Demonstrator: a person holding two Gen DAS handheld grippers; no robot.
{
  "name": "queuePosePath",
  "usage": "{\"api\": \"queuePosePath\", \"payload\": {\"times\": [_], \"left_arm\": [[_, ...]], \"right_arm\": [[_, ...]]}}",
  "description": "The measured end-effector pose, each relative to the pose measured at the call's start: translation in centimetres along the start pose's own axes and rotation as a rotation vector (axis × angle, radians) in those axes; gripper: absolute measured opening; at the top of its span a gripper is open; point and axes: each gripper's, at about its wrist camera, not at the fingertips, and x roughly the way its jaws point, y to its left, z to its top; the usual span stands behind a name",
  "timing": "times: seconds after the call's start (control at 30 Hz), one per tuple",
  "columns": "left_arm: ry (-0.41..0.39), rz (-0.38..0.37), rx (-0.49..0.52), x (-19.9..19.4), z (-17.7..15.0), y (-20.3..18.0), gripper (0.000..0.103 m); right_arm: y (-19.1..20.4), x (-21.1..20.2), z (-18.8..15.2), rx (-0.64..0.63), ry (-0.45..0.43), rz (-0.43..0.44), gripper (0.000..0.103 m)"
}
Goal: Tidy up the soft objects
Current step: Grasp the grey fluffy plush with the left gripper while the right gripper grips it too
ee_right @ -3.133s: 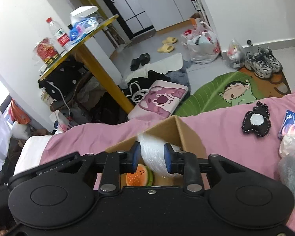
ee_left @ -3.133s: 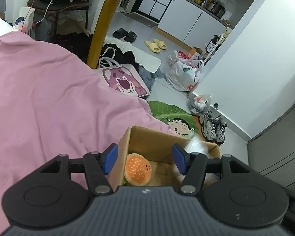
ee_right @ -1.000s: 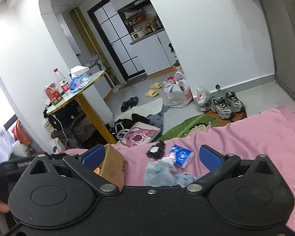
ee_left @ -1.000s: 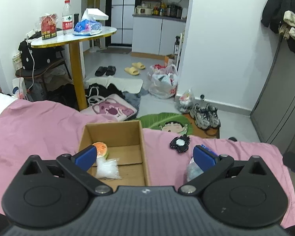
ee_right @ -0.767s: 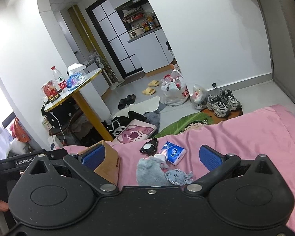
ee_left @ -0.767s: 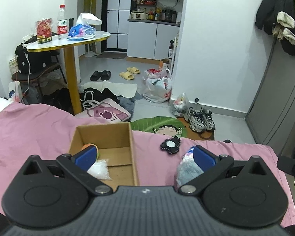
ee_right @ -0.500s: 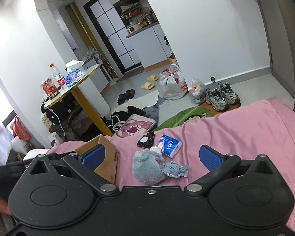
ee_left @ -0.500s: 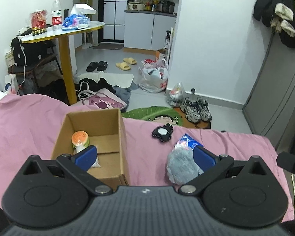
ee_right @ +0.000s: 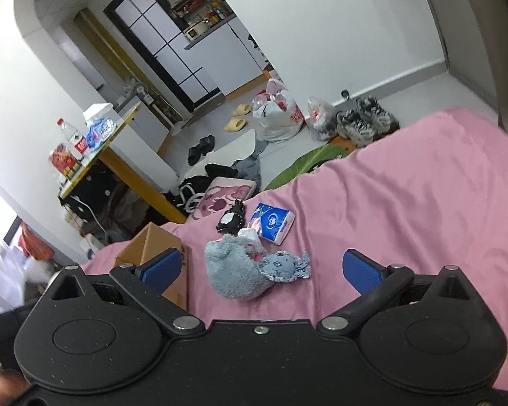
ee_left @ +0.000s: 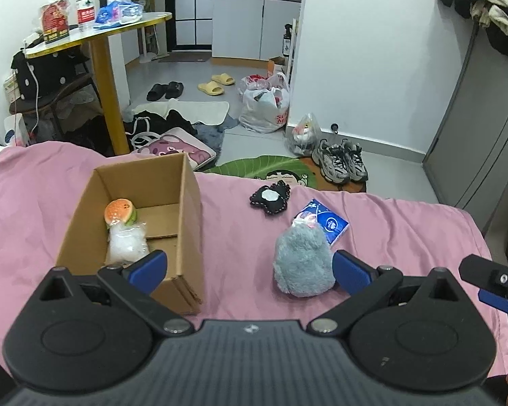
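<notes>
Fingers (ee_left: 149, 269) of both grippers spread wide, empty; grey plush (ee_left: 303, 264) between cardboard box (ee_left: 186, 203) and tissue pack (ee_left: 328, 223).

A bed covered by a wrinkled pink sheet (ee_left: 44, 209) carries everything. On its left part sits an open brown cardboard box (ee_left: 189, 209). To the right, apart from the box, lies a fluffy grey-blue plush toy (ee_left: 301, 264). Just beyond it, touching its far edge, is a blue and white tissue packet (ee_left: 328, 220). Farther back, near the bed's far edge, rests a flat black fabric patch with a white centre (ee_left: 271, 198).
</notes>
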Motion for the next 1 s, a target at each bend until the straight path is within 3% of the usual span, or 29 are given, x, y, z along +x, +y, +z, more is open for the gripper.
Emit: {"api": "queuePosePath", "payload": {"times": [0.37,0.57,0.67,1.0], "left_arm": [[0.014,-0.011,0.009,3.2,0.3,-1.4,0.100],[0.008,-0.021,0.023,4.5,0.7,-2.3,0.099],[0.005,-0.030,0.030,5.5,1.4,-2.6,0.093],[0.045,-0.052,0.023,8.9,2.9,-3.0,0.087]], "right_arm": [[-1.4,3.4,0.1,0.054,0.090,0.047,0.082],[-2.6,5.1,0.3,0.124,0.132,0.059,0.077],[-3.0,6.6,0.2,0.149,0.163,0.058,0.069],[-4.1,9.5,0.2,0.197,0.220,0.073,0.064]]}}
